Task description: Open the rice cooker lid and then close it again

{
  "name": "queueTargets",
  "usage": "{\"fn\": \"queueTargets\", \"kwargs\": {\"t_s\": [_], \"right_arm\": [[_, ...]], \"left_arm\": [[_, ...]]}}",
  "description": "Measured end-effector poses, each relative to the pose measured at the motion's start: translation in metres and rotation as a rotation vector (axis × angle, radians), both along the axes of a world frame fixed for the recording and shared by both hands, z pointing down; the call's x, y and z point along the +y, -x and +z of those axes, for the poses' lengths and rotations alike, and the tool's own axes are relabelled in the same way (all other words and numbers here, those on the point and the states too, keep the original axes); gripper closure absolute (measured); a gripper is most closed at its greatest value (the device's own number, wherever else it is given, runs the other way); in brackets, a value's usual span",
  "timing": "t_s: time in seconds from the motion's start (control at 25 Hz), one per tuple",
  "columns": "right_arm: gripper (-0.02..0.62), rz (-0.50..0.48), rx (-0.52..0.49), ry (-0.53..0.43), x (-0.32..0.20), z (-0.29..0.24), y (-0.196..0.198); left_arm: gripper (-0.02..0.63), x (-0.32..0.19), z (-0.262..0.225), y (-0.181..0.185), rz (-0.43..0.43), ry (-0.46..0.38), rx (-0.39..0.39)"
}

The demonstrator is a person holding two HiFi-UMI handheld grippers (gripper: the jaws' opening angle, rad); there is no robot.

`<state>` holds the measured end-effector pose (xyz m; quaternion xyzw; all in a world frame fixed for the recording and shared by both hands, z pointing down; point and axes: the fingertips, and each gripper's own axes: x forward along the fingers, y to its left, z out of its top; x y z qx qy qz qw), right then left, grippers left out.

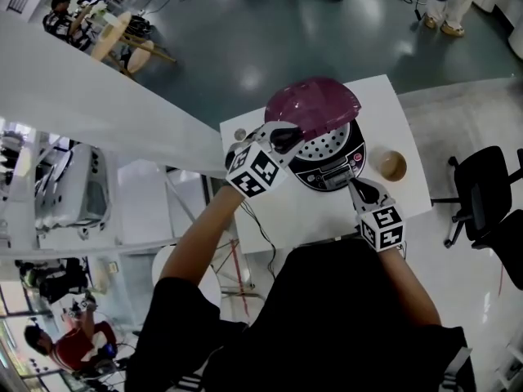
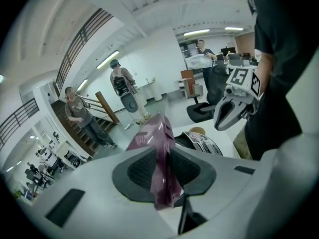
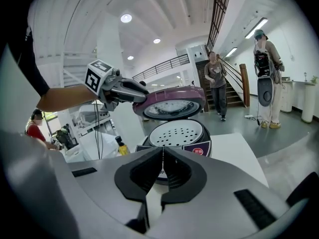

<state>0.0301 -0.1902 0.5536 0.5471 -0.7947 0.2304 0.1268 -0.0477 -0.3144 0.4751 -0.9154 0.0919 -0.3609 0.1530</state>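
The rice cooker (image 1: 331,163) stands on a white table (image 1: 392,96), its perforated inner plate (image 3: 177,132) exposed. Its purple lid (image 1: 315,104) is raised and hangs tilted above the pot. My left gripper (image 1: 288,137) is shut on the lid's front rim; in the left gripper view the purple lid (image 2: 159,148) runs edge-on between the dark pads. The right gripper view has the lid (image 3: 172,103) hovering over the opening with the left gripper (image 3: 137,96) on its left edge. My right gripper (image 1: 357,188) is shut and holds nothing, just before the cooker's control panel (image 2: 202,142).
A brown cup (image 1: 392,166) sits right of the cooker and a small yellow bottle (image 3: 121,146) at its left. A black office chair (image 1: 482,194) stands right of the table. People stand by the stairs in the background (image 3: 216,83).
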Motion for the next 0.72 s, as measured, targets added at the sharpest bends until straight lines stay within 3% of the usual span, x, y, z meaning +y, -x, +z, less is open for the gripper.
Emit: {"fn": "queueTargets", "kwargs": {"t_s": [0.72], "right_arm": [[0.594,-0.014,-0.001,0.046,-0.002,0.015,0.000]], "left_arm": [[0.523,0.036,0.058,-0.008,0.068,0.096,-0.081]]}}
